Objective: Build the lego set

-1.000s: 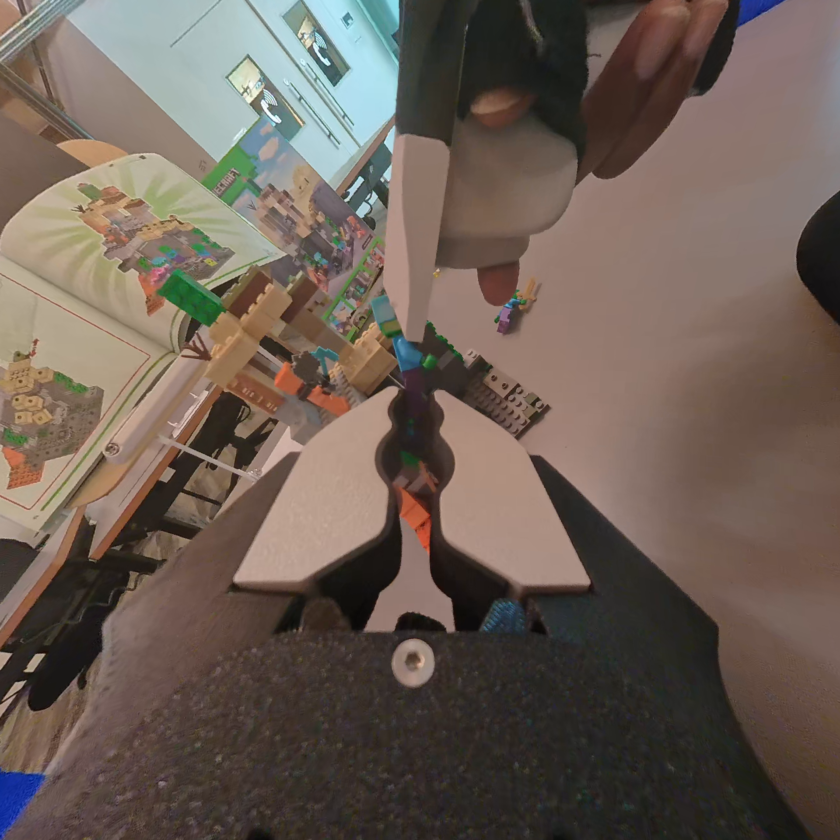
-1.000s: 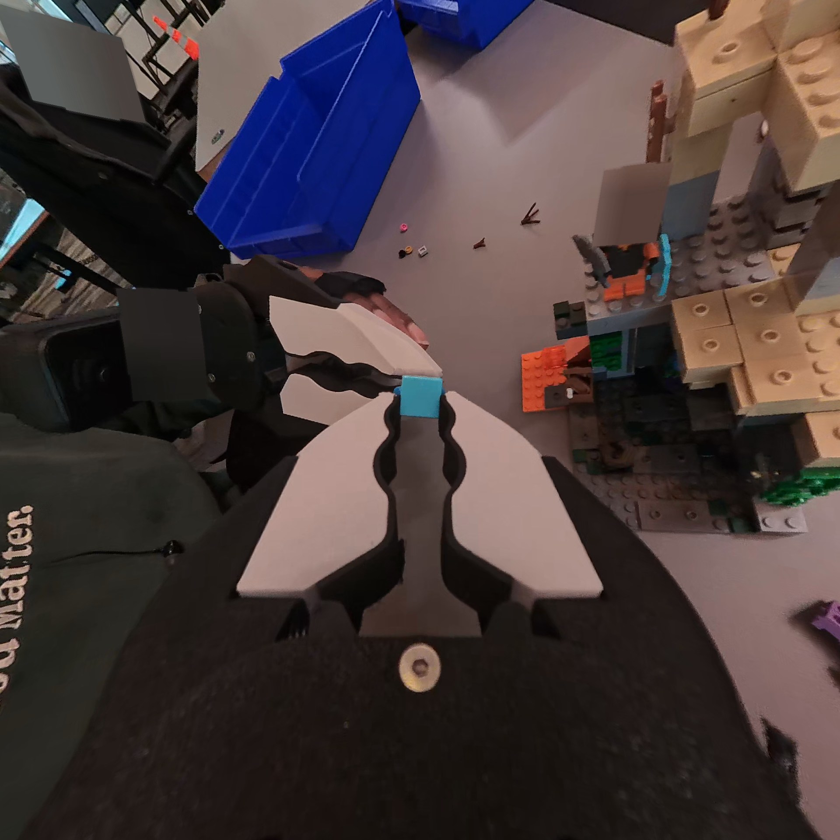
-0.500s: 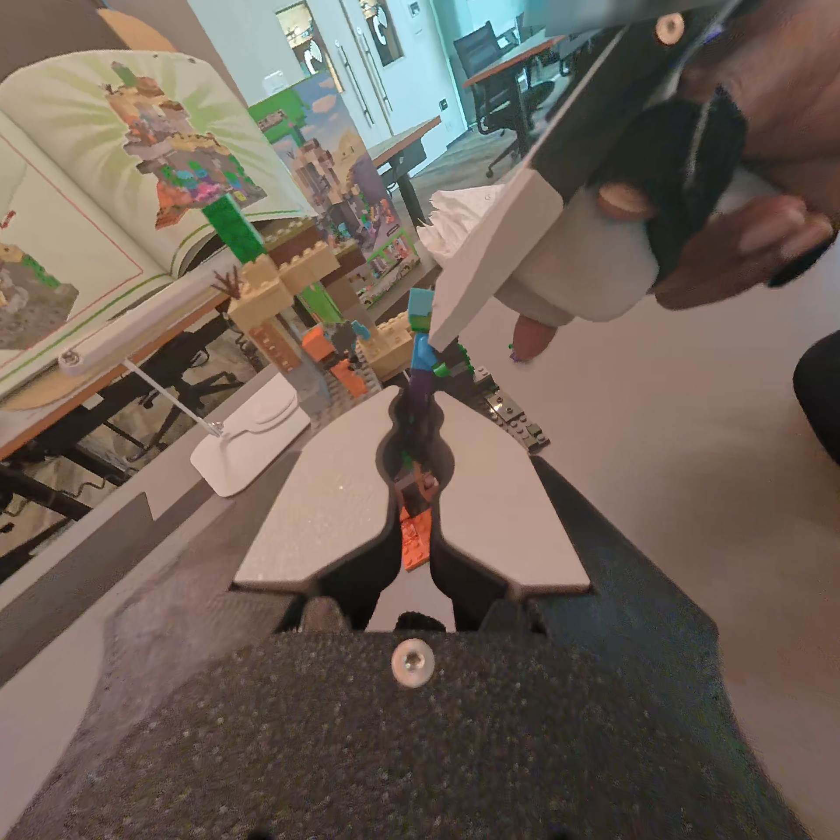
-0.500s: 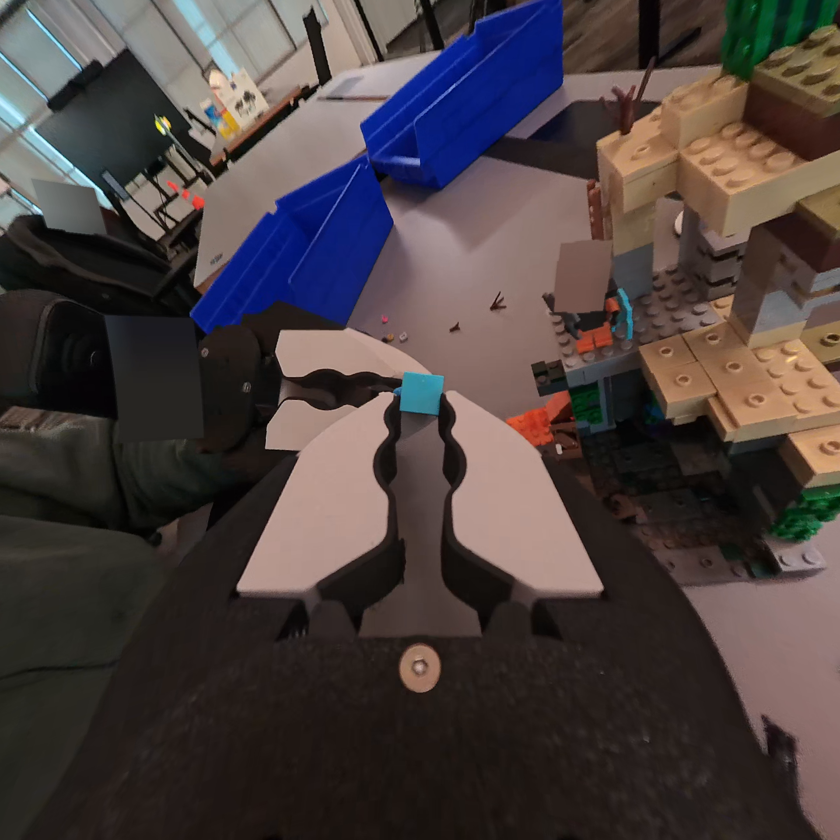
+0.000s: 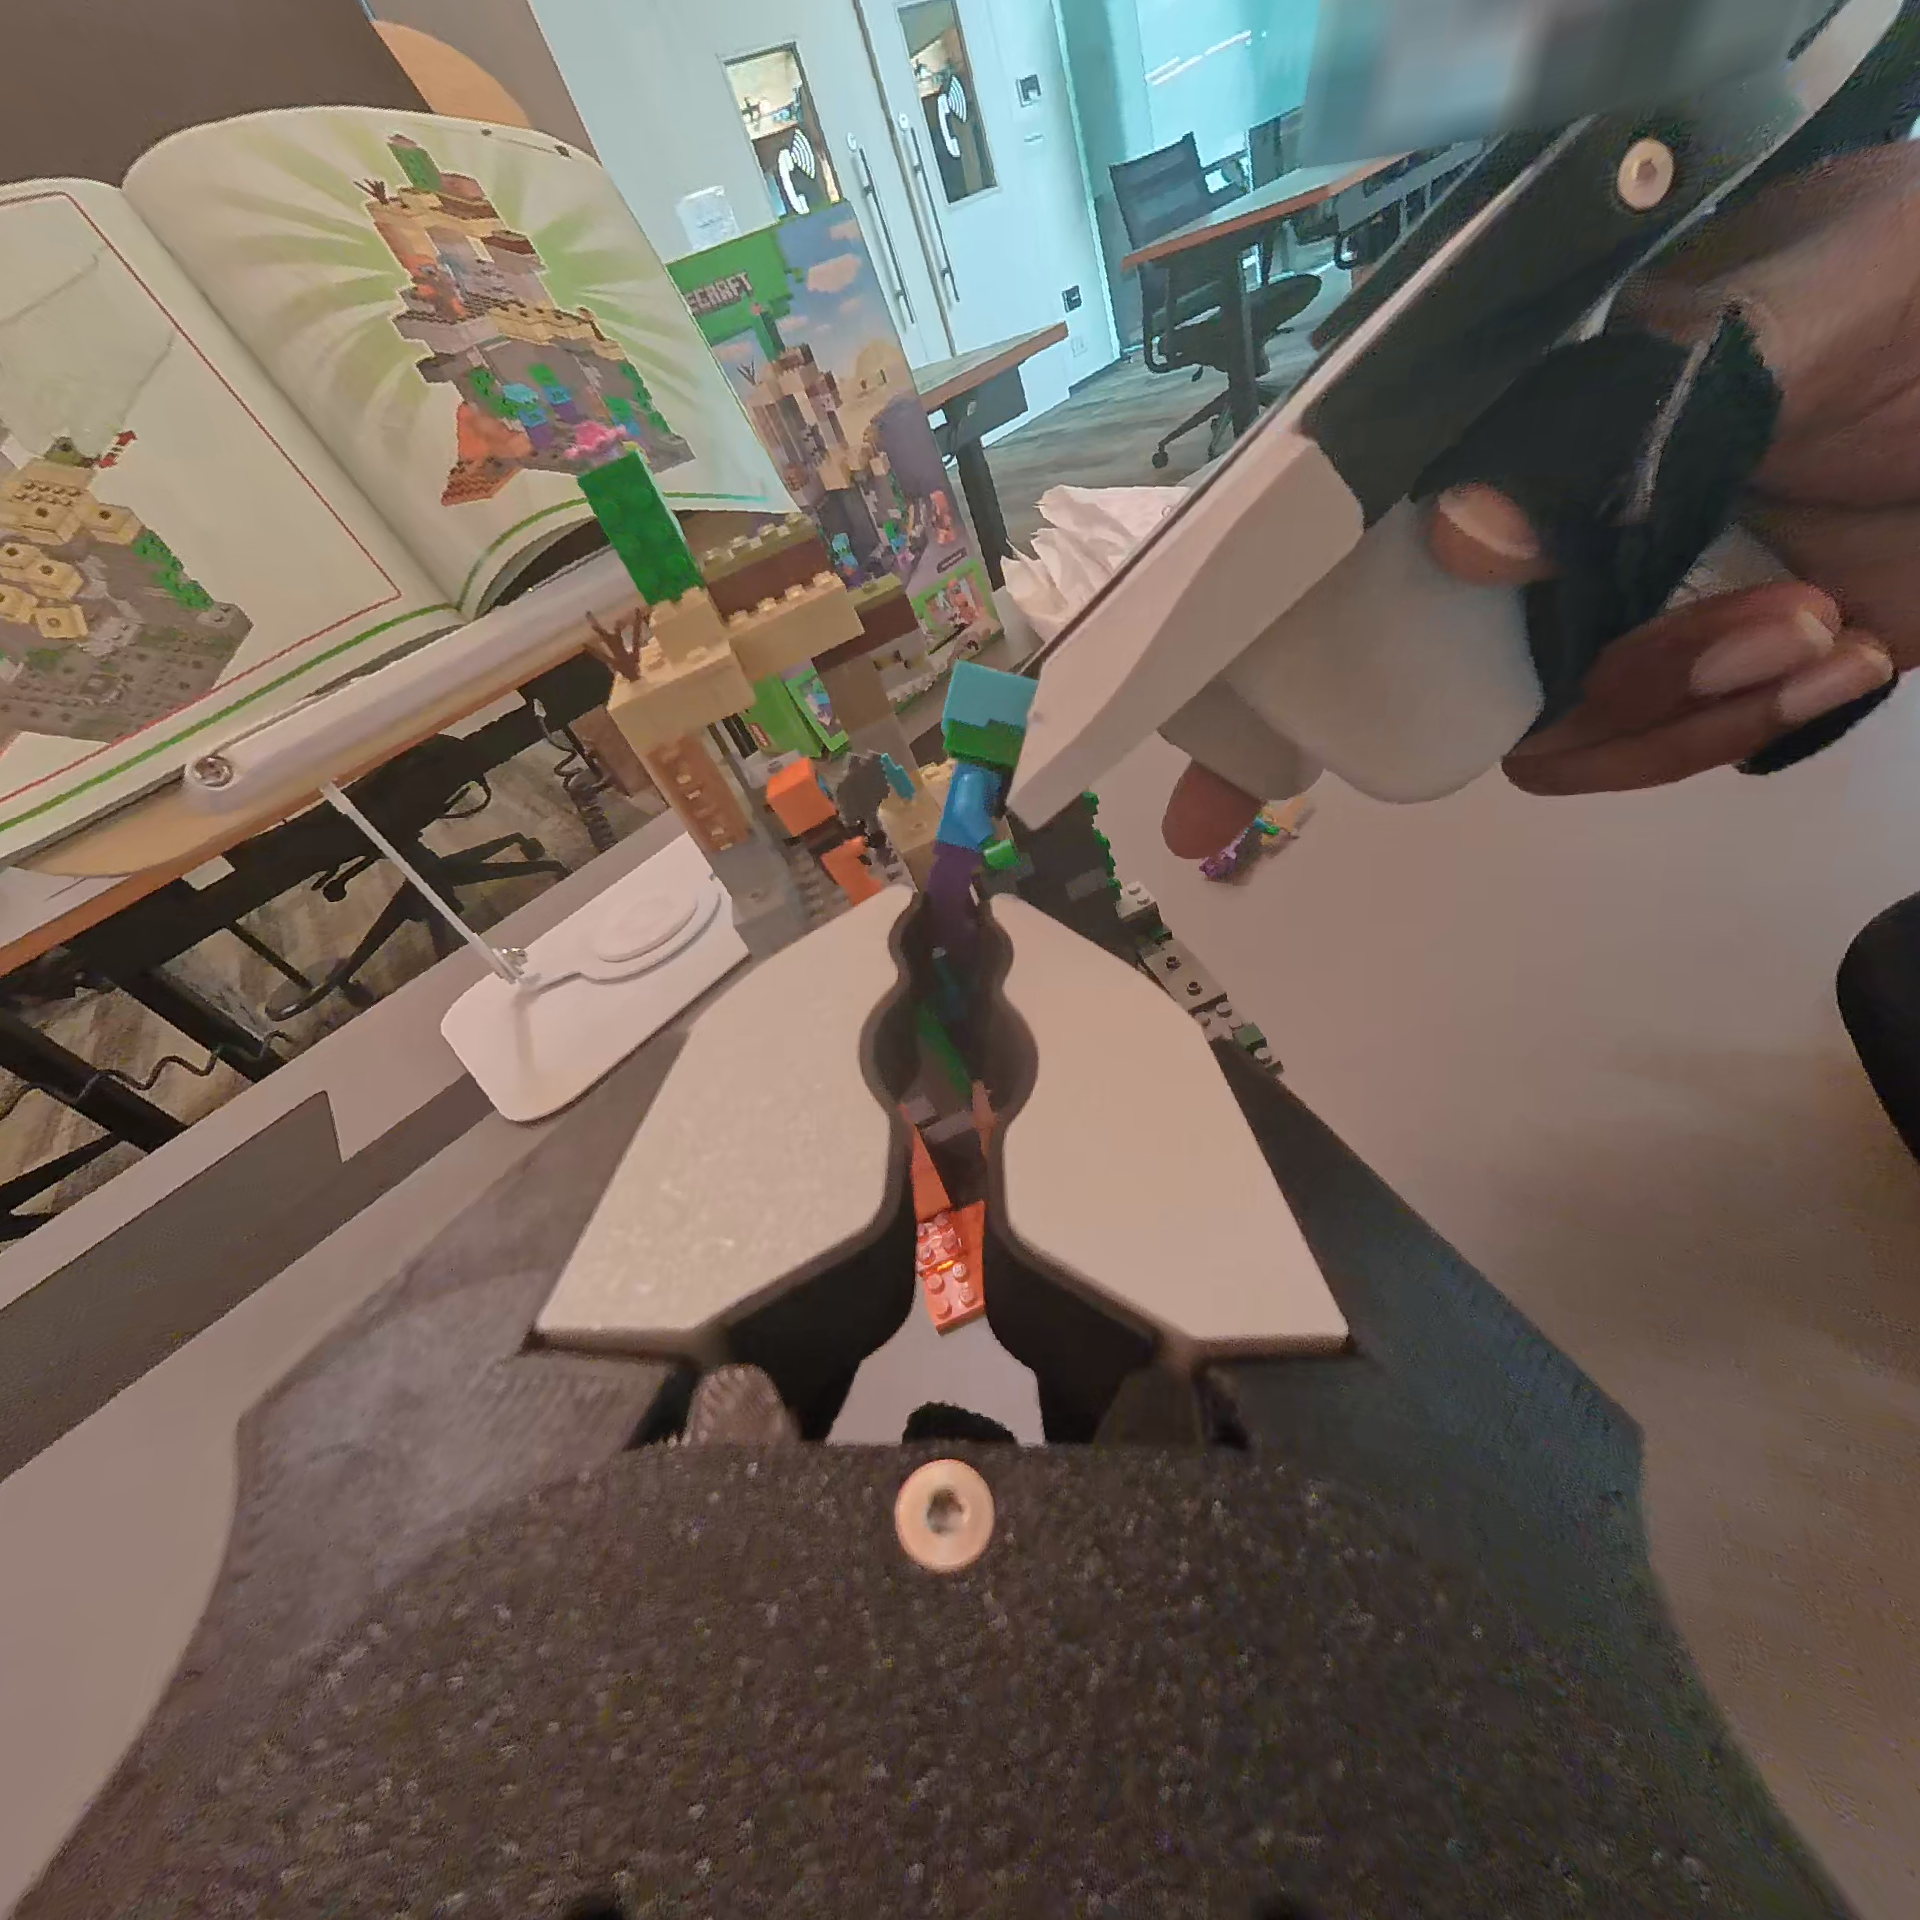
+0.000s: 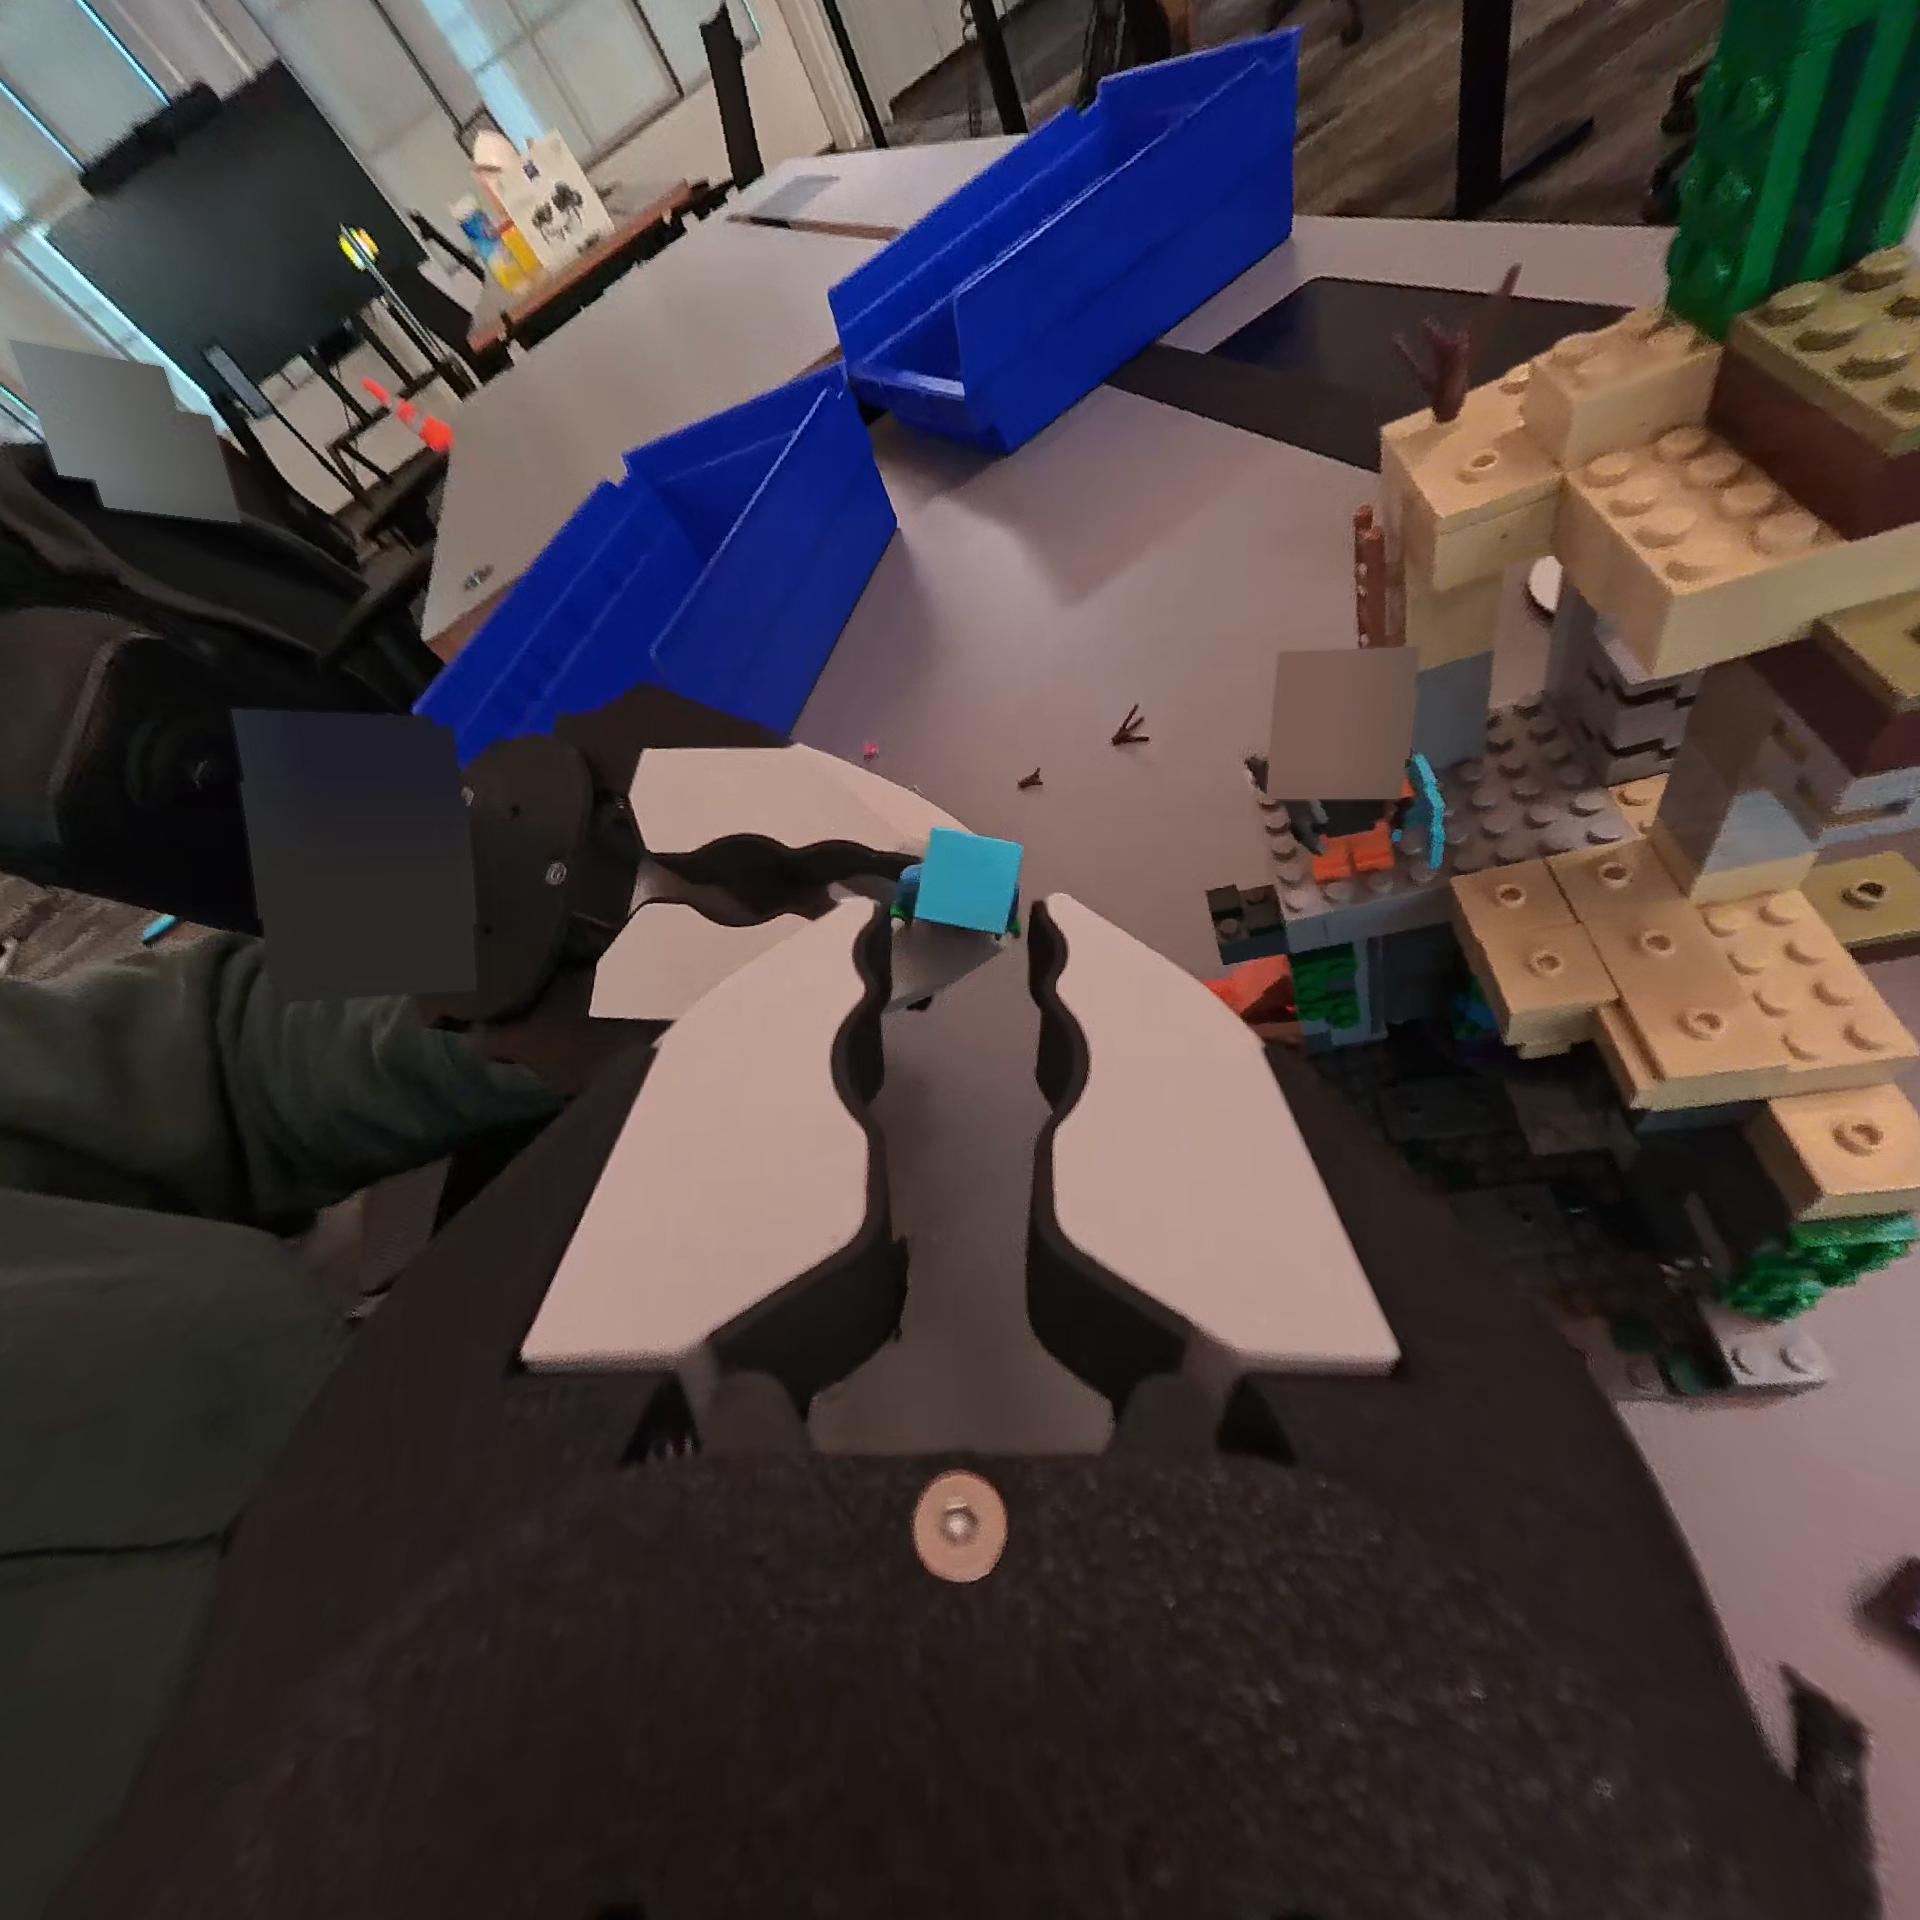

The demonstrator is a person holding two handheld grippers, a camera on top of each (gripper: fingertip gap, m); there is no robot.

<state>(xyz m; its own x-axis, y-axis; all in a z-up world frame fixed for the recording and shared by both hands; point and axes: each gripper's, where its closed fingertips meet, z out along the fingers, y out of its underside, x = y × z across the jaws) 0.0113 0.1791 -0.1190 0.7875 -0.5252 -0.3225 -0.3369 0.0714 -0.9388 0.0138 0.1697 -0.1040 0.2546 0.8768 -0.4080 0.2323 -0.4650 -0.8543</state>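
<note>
Minifigure (image 5: 961, 831), teal-headed, sits clamped by its purple legs in my left claw (image 5: 948, 914), jaws narrow. My right claw (image 6: 951, 914) stands parted, empty, tips beside its head, above the surface (image 6: 1039, 623) near the build (image 6: 1621, 831).

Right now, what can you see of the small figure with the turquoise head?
The small figure looks like glossy plastic: a square turquoise head, a green band beneath it, a blue torso and purple legs. It stands nearly upright, off the table, its legs pinched between the tips of the left hand-held gripper. The right hand-held gripper, jaws apart, sits at its head; contact is unclear.
</note>
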